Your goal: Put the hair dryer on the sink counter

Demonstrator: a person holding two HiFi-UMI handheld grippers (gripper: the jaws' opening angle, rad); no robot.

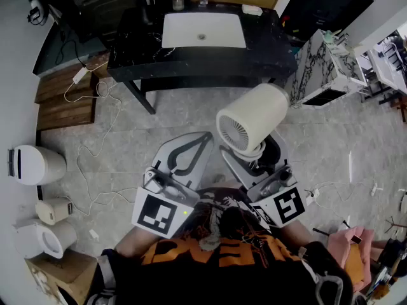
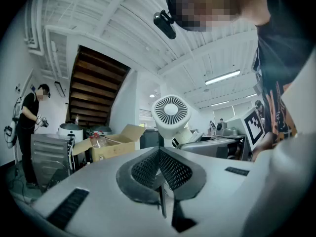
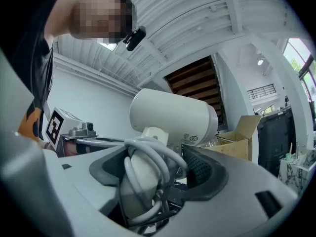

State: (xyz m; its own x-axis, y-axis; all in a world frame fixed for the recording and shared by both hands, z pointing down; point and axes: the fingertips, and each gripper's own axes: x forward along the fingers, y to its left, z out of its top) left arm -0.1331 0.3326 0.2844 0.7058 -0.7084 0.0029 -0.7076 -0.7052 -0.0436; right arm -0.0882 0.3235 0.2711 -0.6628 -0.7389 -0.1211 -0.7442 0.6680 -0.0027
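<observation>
Currently the cream hair dryer (image 1: 251, 122) is held up in the right gripper (image 1: 257, 156), whose jaws clamp its handle. The white cord (image 3: 148, 152) is looped round that handle, and the barrel stands above the jaws with its grille end turned toward the left gripper (image 1: 202, 138). That gripper is just beside it, jaws pressed together on nothing. Well apart, across the grey floor (image 1: 191, 110), stands the black sink counter (image 1: 267, 40) with its white basin (image 1: 202, 30).

Left gripper (image 1: 205, 136), fingers pressed together — right gripper (image 1: 253, 152) beside it, fingers clamping the hair dryer (image 1: 254, 116).
</observation>
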